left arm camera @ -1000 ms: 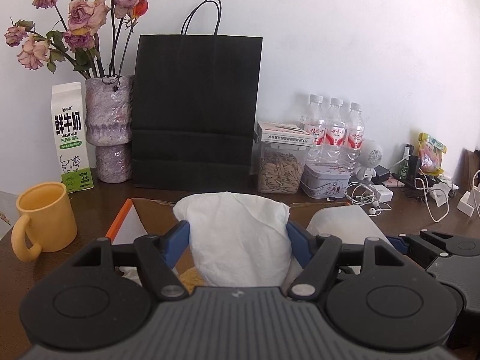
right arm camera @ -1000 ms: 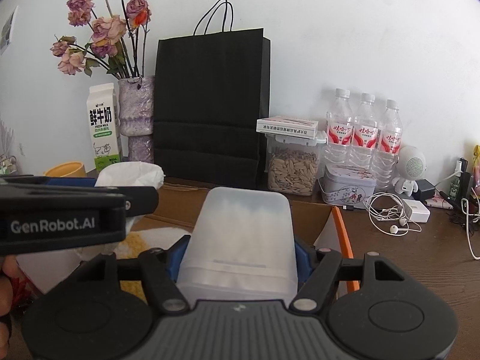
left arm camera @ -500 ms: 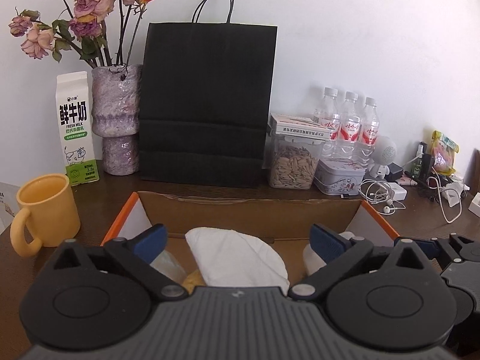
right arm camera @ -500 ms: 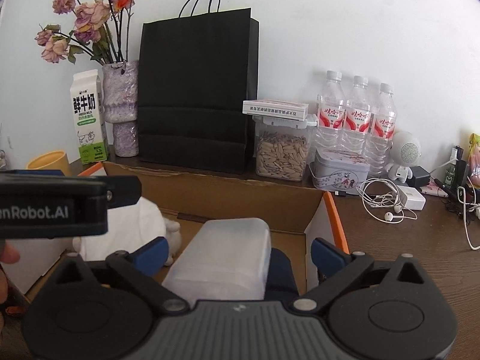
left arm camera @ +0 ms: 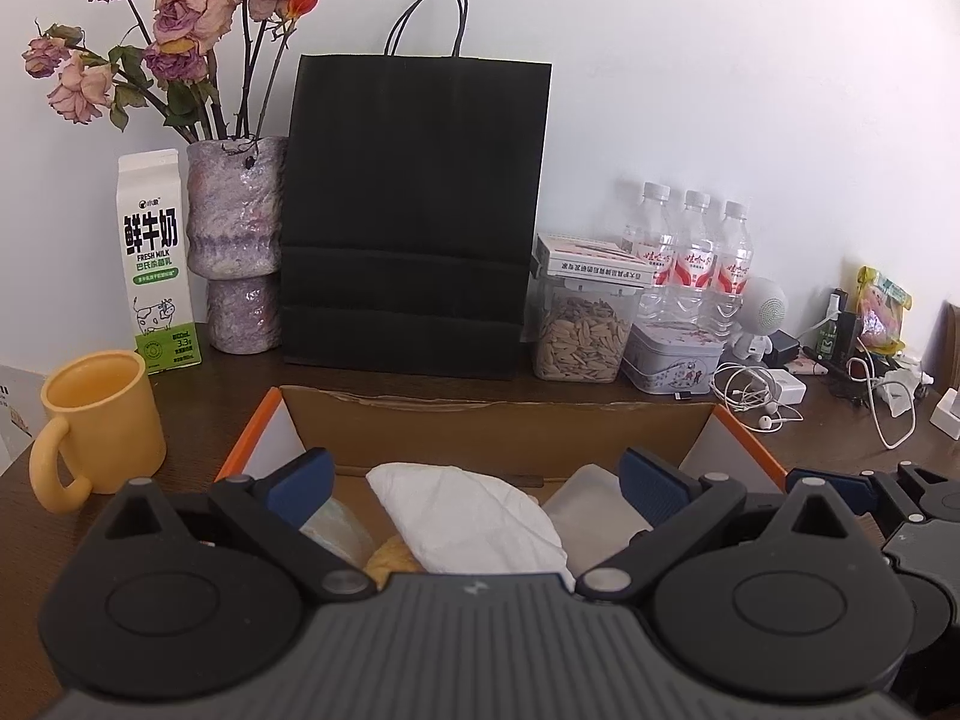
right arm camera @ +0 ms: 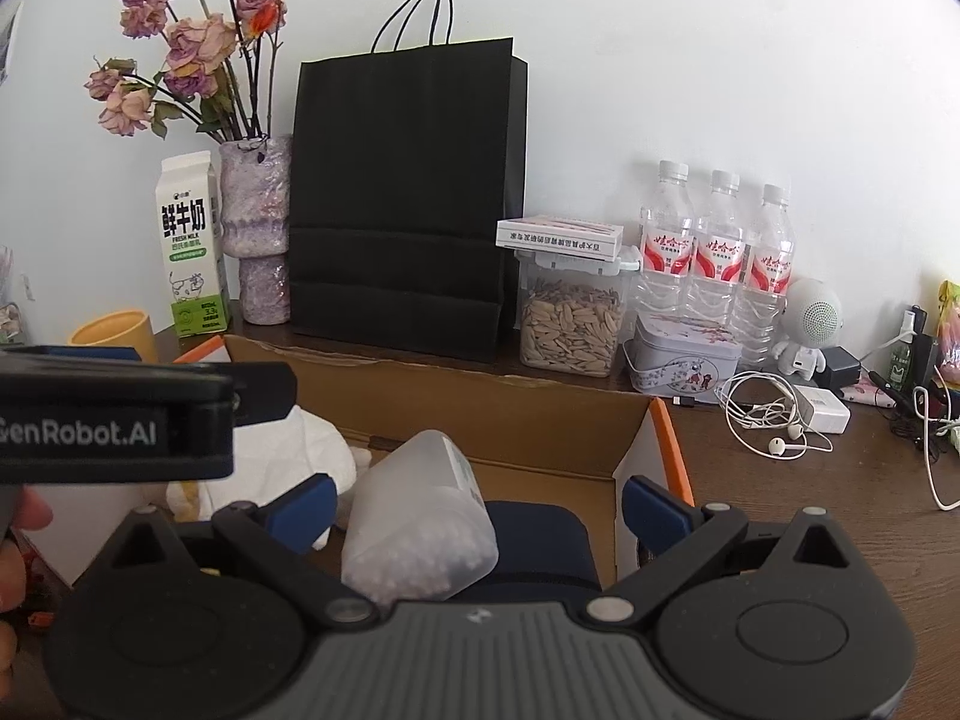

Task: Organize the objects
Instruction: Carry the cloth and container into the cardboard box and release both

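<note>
**Both grippers spread wide over the cardboard box**

Left gripper [left arm camera: 474, 480]: jaws apart, clamping nothing, poised above white tissue pack [left arm camera: 474, 519] lying in cardboard box [left arm camera: 498, 423]. Right gripper [right arm camera: 477, 504]: jaws likewise apart, frosted plastic container [right arm camera: 420, 522] lying tilted between them, untouched. Only from the right wrist: dark blue item [right arm camera: 540, 546] under that container. Only from the left wrist: whole yellow mug [left arm camera: 99, 420] at 9 o'clock. Farther at 12, black paper bag [left arm camera: 414, 210].
</note>
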